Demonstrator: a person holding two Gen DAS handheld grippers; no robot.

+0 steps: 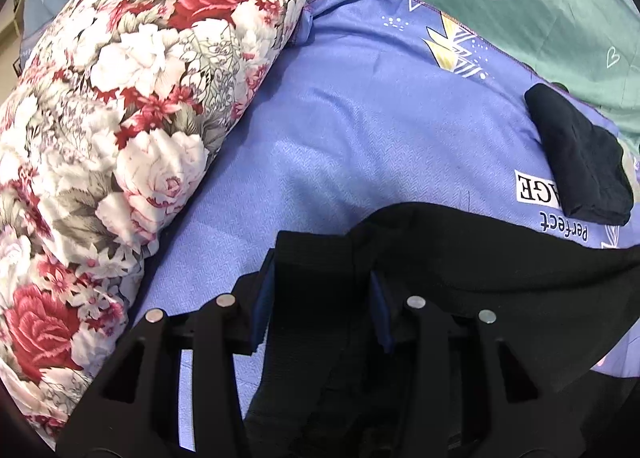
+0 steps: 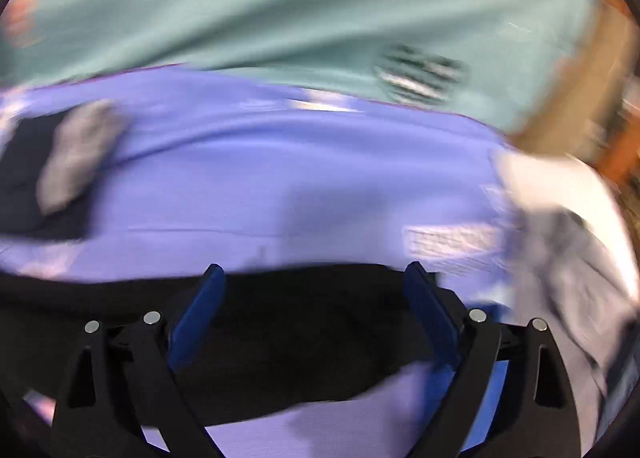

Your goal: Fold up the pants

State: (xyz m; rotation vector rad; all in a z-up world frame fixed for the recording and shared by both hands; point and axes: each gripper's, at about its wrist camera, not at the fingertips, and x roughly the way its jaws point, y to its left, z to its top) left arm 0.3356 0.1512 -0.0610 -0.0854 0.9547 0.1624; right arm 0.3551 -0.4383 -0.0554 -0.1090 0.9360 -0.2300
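The black pants [image 1: 480,278] lie across the purple-blue sheet [image 1: 340,130] at the bottom of the left wrist view. My left gripper [image 1: 322,270] is shut on a bunched band of this black fabric, which fills the gap between its blue pads [image 1: 262,298]. The right wrist view is blurred. There the pants [image 2: 300,338] stretch as a dark band across the bottom. My right gripper [image 2: 314,268] stands wide open over them, and its blue pads [image 2: 198,318] are well apart and press on nothing.
A big floral quilt roll [image 1: 120,138] fills the left side. A folded dark garment [image 1: 580,162] lies on the sheet at right, seen also as a dark garment [image 2: 24,186] under a grey piece [image 2: 76,154]. White and grey clothes [image 2: 568,226] are piled right. A teal sheet [image 2: 240,18] lies beyond.
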